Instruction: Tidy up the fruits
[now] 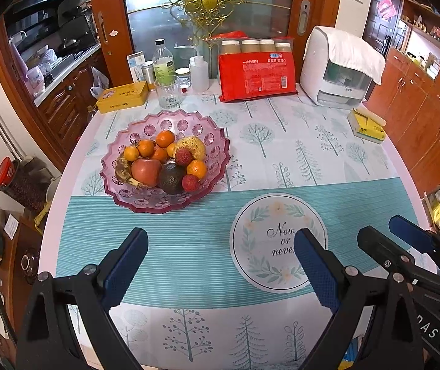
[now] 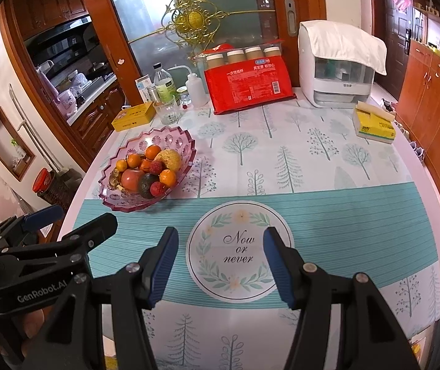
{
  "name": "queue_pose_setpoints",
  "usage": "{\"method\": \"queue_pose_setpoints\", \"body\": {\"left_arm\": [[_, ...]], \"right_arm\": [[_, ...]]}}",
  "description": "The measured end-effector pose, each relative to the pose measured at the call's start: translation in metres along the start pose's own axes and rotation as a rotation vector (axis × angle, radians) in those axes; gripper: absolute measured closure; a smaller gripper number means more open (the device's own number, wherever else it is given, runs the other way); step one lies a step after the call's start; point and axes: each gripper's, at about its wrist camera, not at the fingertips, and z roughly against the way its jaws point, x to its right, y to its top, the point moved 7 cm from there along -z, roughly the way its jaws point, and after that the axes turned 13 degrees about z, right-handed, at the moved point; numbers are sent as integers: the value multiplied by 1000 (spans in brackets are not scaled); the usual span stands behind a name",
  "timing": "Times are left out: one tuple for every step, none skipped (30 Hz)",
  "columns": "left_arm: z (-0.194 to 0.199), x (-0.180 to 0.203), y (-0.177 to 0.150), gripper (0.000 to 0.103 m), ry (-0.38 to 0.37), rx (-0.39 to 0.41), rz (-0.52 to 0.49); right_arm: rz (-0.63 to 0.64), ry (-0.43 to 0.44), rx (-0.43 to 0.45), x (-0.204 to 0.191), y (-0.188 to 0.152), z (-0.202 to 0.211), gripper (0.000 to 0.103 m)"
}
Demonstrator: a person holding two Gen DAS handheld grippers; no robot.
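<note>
A pink glass bowl [image 1: 189, 126] [image 2: 170, 135] stands on the left of the tablecloth. It holds a red apple [image 1: 145, 171] [image 2: 130, 178], a dark avocado [image 1: 172, 178] [image 2: 146, 185], two red lychees [image 1: 183, 157], several mandarins [image 1: 165, 138], a spotted banana [image 1: 122, 169] and a yellow fruit [image 1: 193, 146]. My left gripper [image 1: 221, 237] [image 2: 81, 215] hovers open over the teal stripe, short of the bowl, with nothing between its fingers. My right gripper [image 2: 220, 236] [image 1: 383, 228] stands open beside it, over the round "Now or never" print [image 2: 238, 248], also holding nothing.
Along the table's back stand a yellow tin [image 1: 122, 96], a drinking glass [image 1: 169, 94], bottles [image 1: 164, 61], a red package [image 1: 257, 75] and a white appliance [image 1: 337, 71] under a cloth. A yellow tissue pack [image 1: 368, 126] lies at the right edge. Cabinets flank the table.
</note>
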Motion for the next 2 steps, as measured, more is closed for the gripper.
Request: {"method": "queue_pose_setpoints", "body": {"left_arm": [[0,0,0,8,0,-2,-2],[0,-1,-1,8,0,-3,-4]], "right_arm": [[-3,0,-2,0,-1,0,45],[-5,1,-3,0,-1,-1,45]]}}
